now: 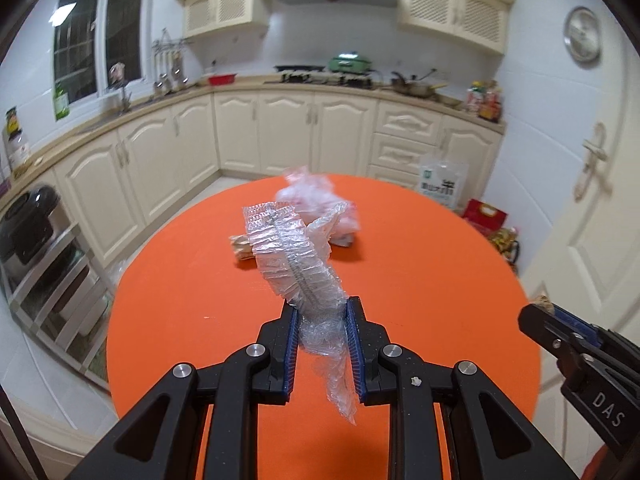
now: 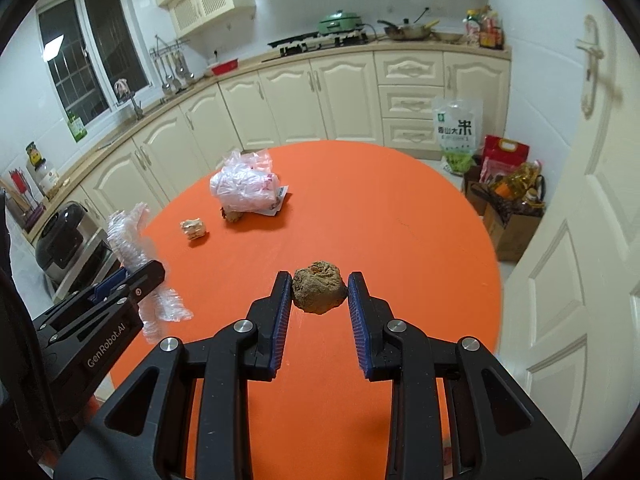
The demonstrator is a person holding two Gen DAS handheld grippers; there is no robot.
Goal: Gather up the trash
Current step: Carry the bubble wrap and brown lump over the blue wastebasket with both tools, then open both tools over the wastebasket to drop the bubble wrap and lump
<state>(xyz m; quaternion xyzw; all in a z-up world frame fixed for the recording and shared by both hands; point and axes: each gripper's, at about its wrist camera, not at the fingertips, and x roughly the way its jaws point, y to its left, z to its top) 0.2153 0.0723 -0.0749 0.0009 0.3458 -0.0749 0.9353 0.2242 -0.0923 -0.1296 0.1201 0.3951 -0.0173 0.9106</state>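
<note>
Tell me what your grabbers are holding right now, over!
Left hand-held gripper shut on clear plastic wrap. Right hand-held gripper shut on brown crumpled lump. Plastic bag and small scraps on orange table. Nothing blocking.

A: The clear crinkled wrapper (image 1: 298,264) covers part of the small tan scrap (image 1: 240,246) and the front of the plastic bag (image 1: 316,200), which is blurred.

B: From the right wrist, a brown bit (image 2: 233,215) hides half under that bag. The right gripper (image 1: 538,312) is cut off by the left view's right edge.
</note>
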